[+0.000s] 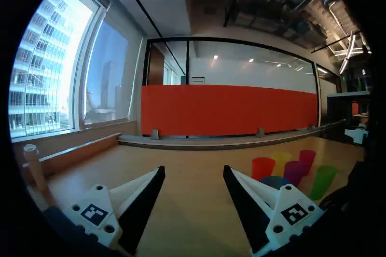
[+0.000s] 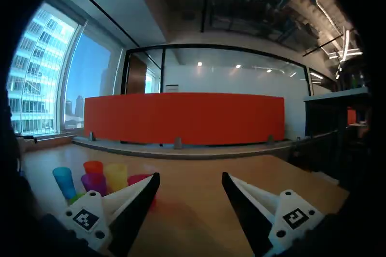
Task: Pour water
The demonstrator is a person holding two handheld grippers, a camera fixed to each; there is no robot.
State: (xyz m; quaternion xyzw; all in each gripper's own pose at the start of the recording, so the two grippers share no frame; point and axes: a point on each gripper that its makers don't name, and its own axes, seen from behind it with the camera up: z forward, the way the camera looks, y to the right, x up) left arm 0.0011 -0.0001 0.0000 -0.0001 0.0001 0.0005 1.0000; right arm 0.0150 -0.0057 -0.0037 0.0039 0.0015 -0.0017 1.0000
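The left gripper (image 1: 193,167) faces the orange partition (image 1: 227,110) across a wooden table (image 1: 193,218), its jaws wide apart and holding nothing. A cluster of coloured plastic cups (image 1: 295,170) stands on the table on the near side of the partition, just right of this gripper's fingers. The right gripper (image 2: 190,175) also faces the partition, jaws wide and empty, with the cups by its left finger.
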